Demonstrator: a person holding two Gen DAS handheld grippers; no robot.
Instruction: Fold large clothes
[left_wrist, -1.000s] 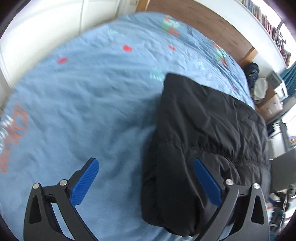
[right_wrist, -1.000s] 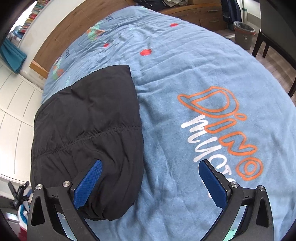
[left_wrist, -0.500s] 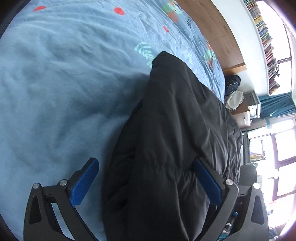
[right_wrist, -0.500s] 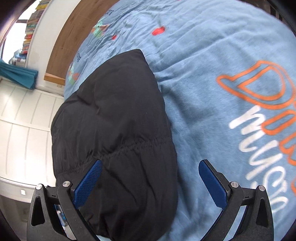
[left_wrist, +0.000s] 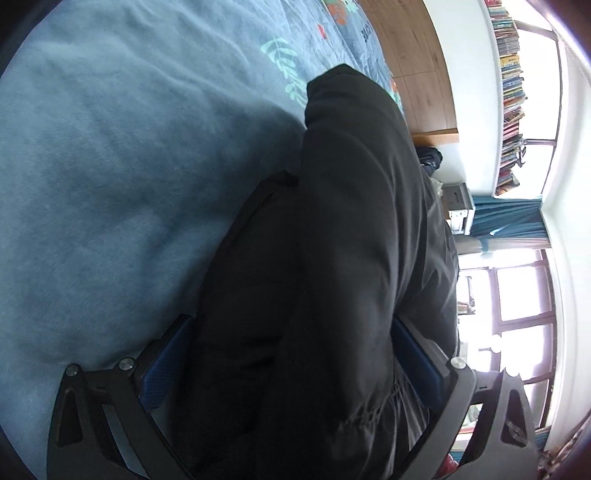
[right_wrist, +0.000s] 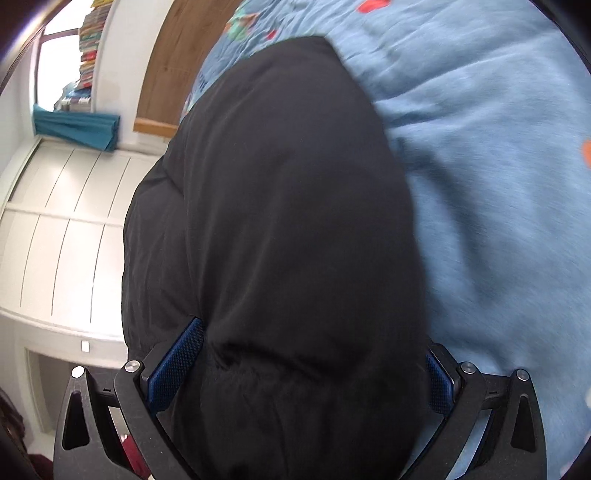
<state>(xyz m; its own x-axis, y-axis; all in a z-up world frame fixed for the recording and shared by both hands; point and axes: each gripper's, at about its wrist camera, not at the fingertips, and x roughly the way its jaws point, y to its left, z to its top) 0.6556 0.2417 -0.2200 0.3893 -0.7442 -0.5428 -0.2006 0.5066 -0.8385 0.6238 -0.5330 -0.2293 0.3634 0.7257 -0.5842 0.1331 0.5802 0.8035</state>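
A black padded jacket (left_wrist: 343, 229) lies folded in a thick bundle on the blue bedspread (left_wrist: 110, 147). My left gripper (left_wrist: 291, 362) is open, and the jacket's near end sits between its blue pads (left_wrist: 166, 354). In the right wrist view the jacket (right_wrist: 280, 206) fills the middle. My right gripper (right_wrist: 310, 365) is open too, its blue pads (right_wrist: 177, 365) on either side of the jacket's near end. The fabric hides most of both right-hand pads.
The blue bedspread (right_wrist: 498, 184) has coloured prints. A wooden headboard (left_wrist: 413, 62) stands at the far end. Bookshelves (left_wrist: 509, 92) and a window (left_wrist: 517, 295) lie beyond the bed. White wardrobe doors (right_wrist: 62, 236) stand on the other side.
Both grippers have moved down and forward onto the jacket's near end. The jacket now sits between the pads of each, where before it lay beside one pad.
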